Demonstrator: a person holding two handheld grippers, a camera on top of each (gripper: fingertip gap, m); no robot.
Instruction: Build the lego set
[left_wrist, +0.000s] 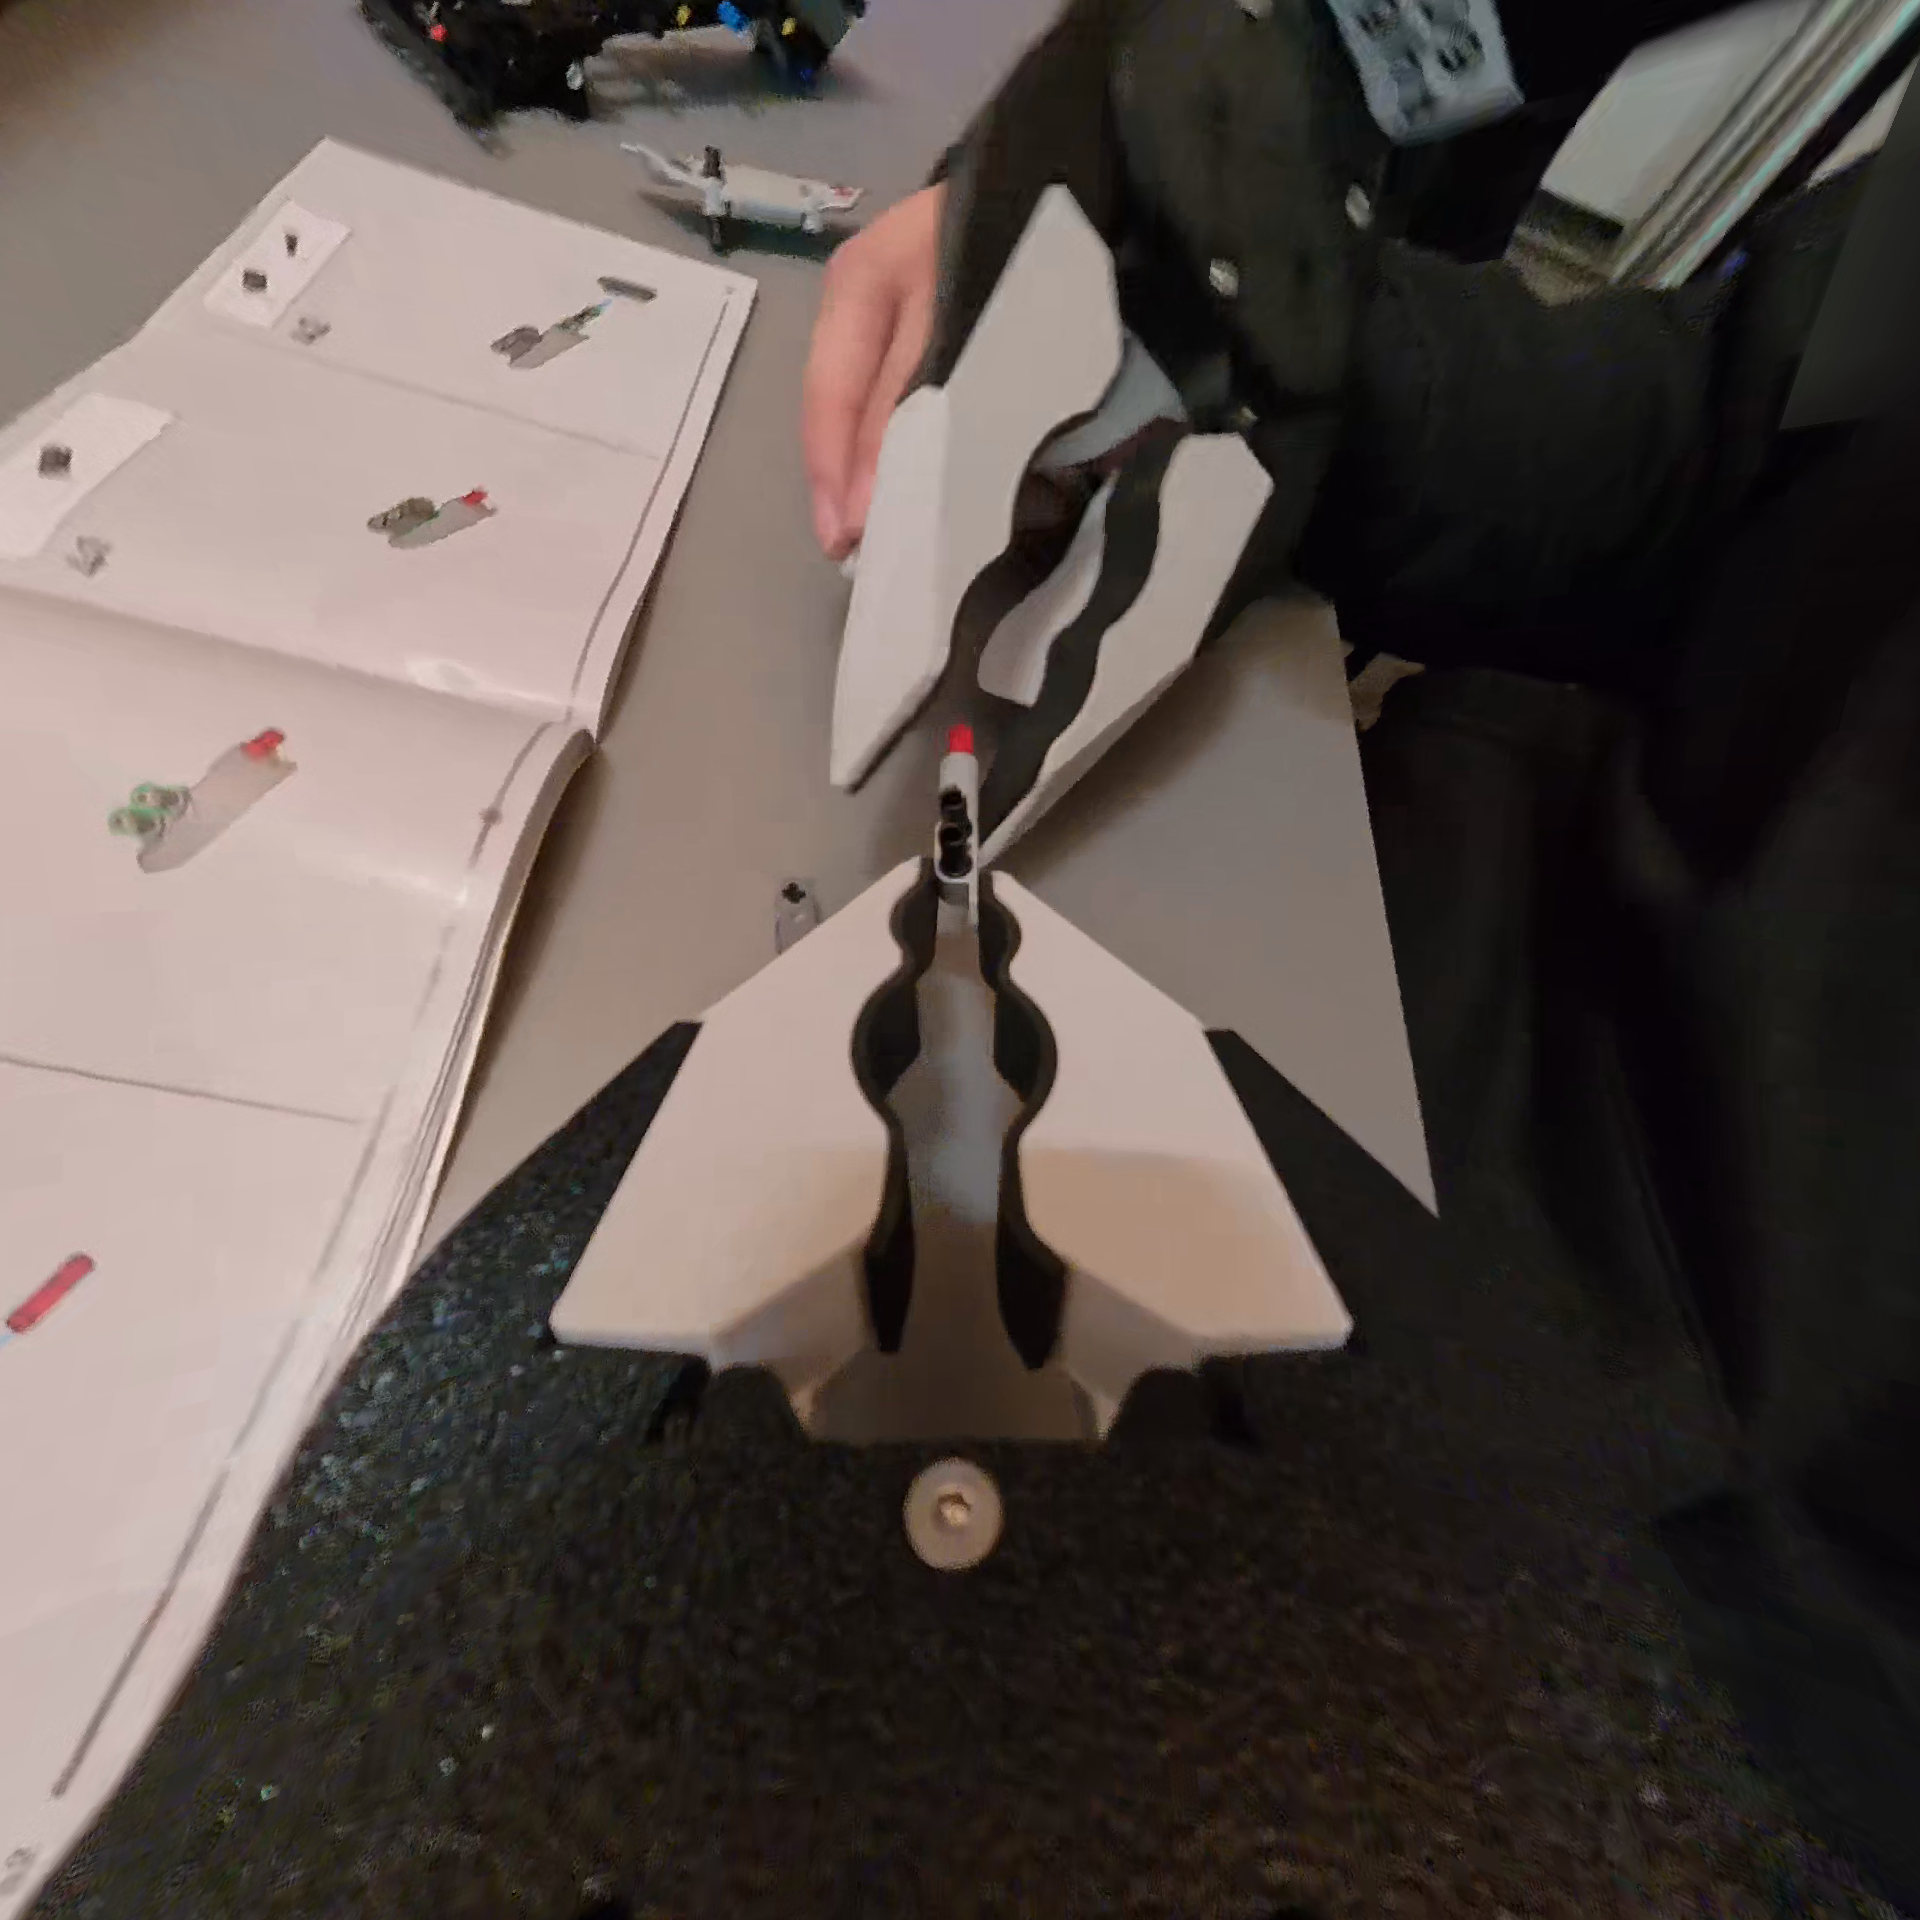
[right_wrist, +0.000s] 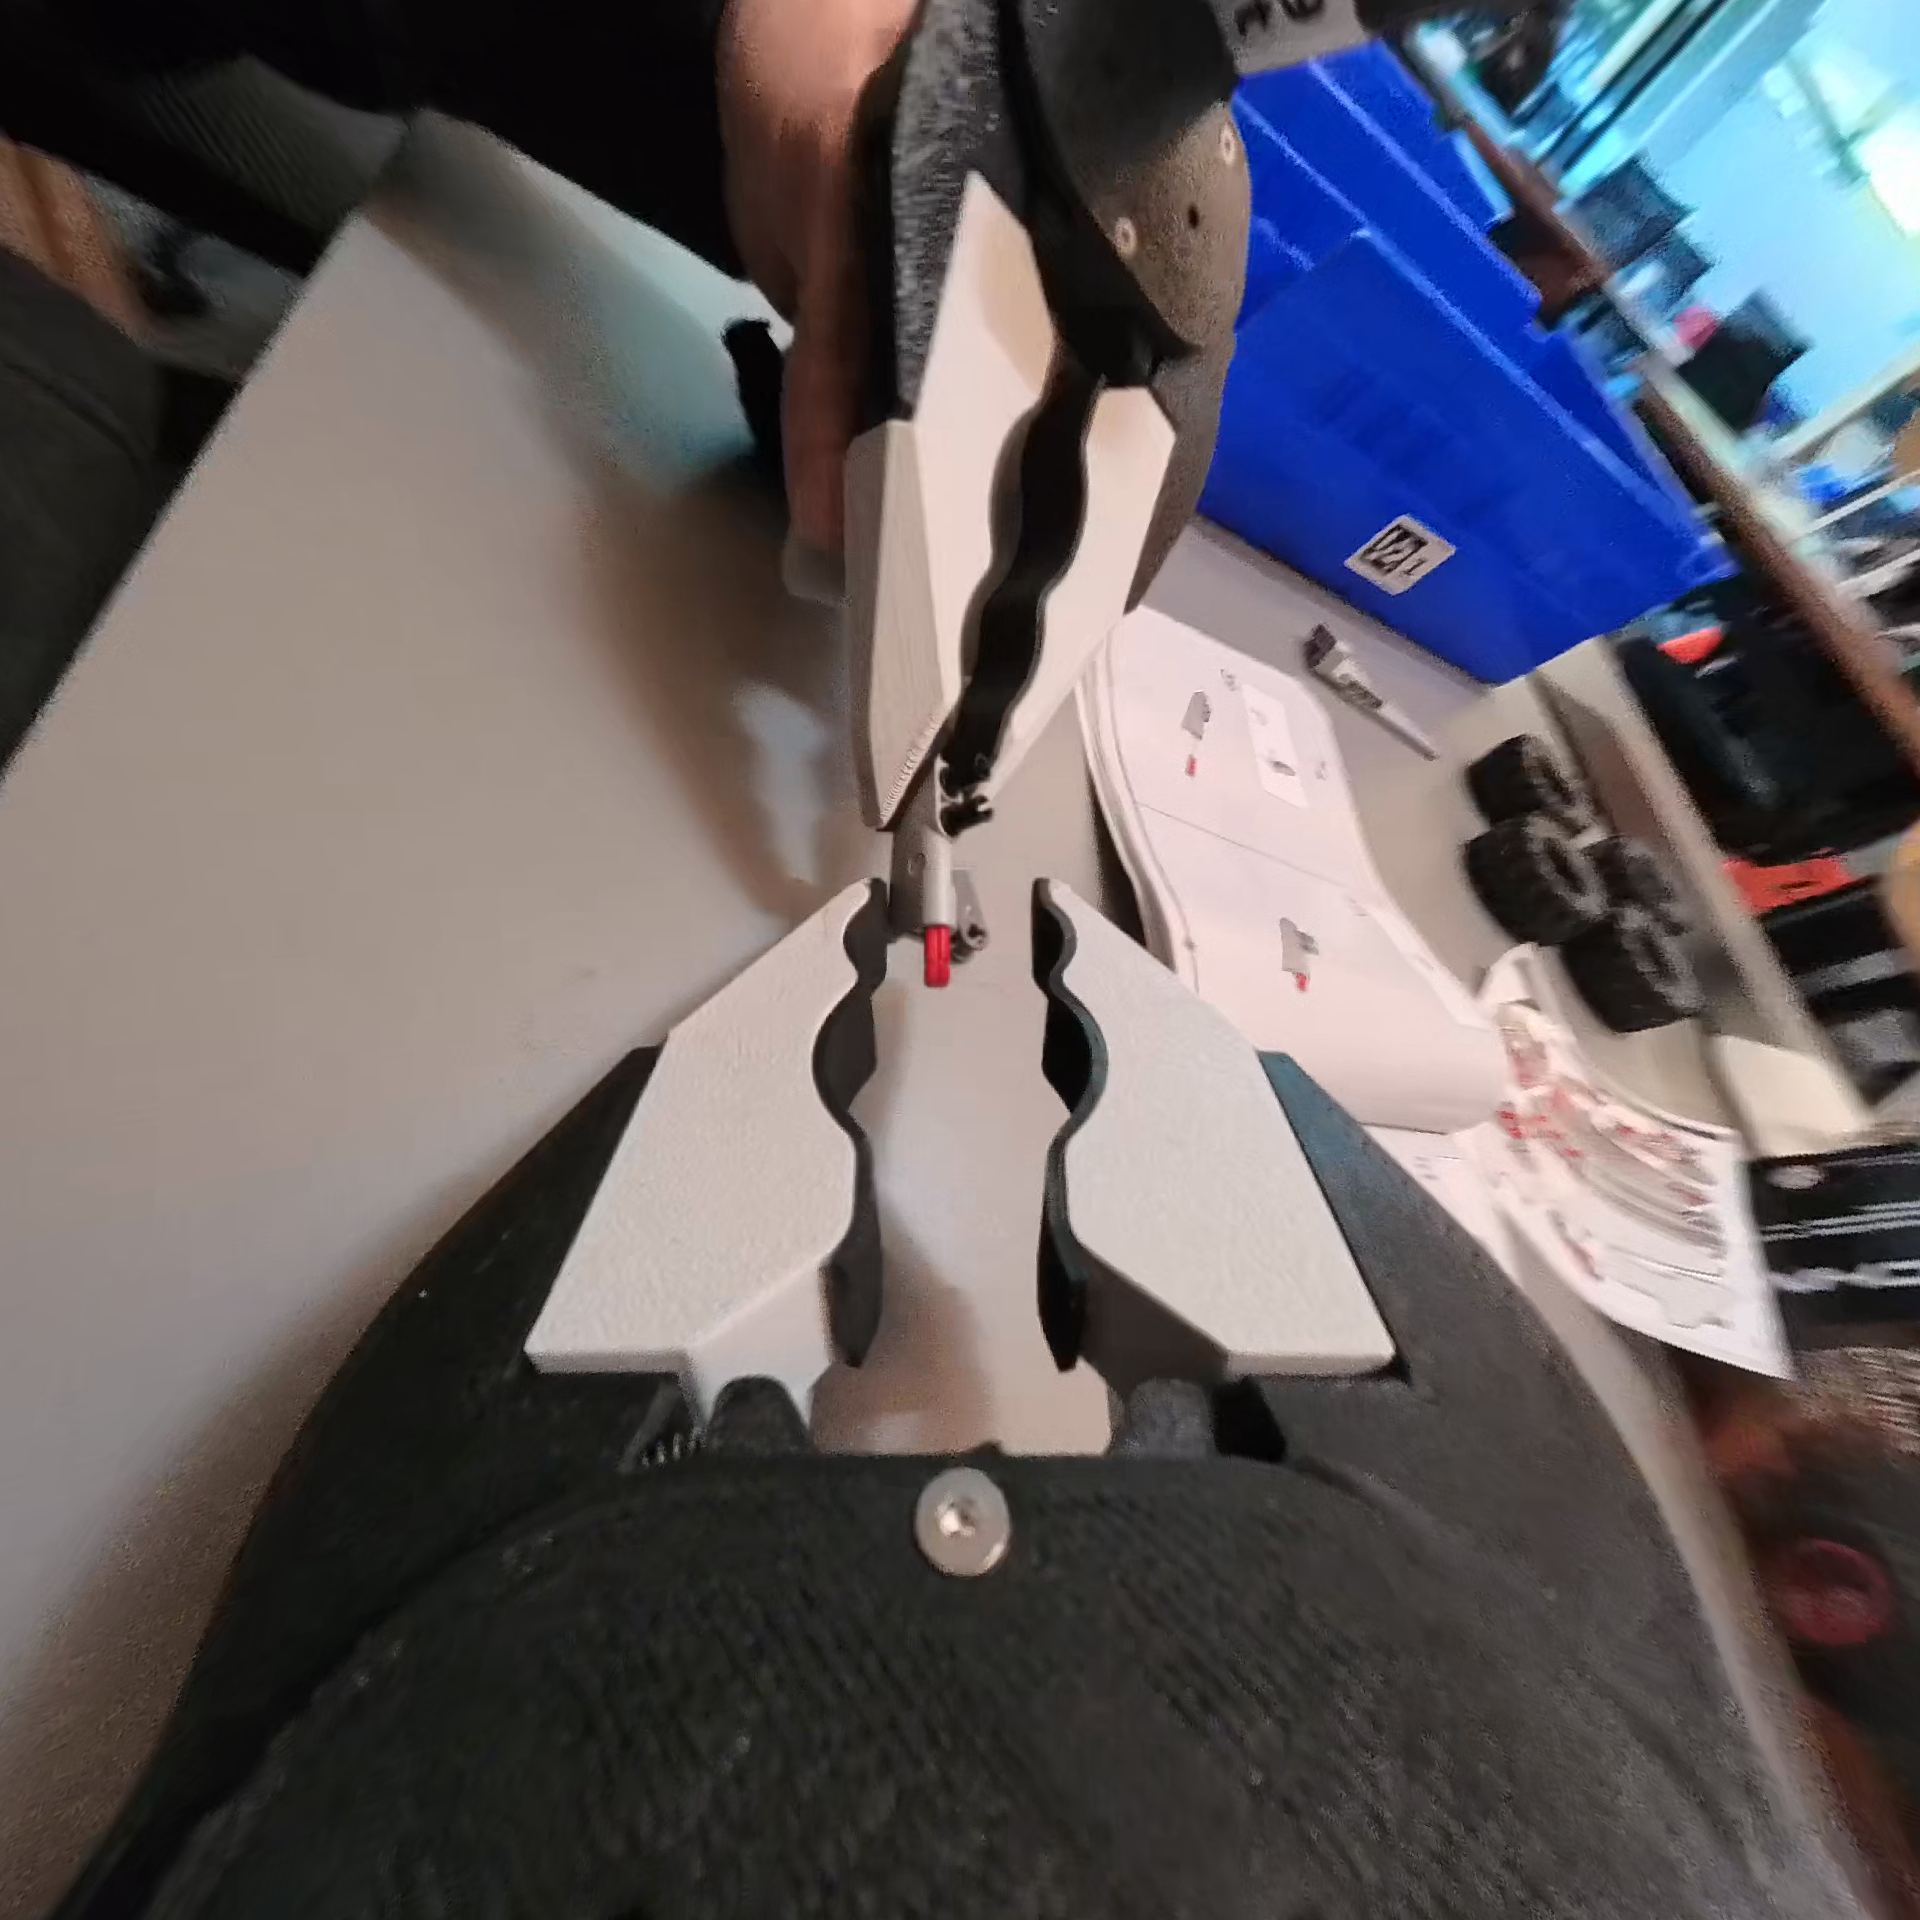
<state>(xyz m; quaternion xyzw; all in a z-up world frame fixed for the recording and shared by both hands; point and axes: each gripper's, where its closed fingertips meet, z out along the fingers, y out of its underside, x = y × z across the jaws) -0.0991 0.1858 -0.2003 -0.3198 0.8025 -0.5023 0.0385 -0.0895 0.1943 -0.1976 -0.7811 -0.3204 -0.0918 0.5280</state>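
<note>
Pinching the grey beam with its red pin at 12 o'clock, my left gripper is clamped, my right gripper spread — an off-line approach could knock it askew.

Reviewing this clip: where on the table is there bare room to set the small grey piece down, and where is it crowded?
Bare grey table lies between the open instruction booklet and the hand-held grippers, apart from one small grey part. The table's near side in the right wrist view is also bare. Crowded: beyond the booklet, by the black wheels, sticker sheet and blue bins.
</note>
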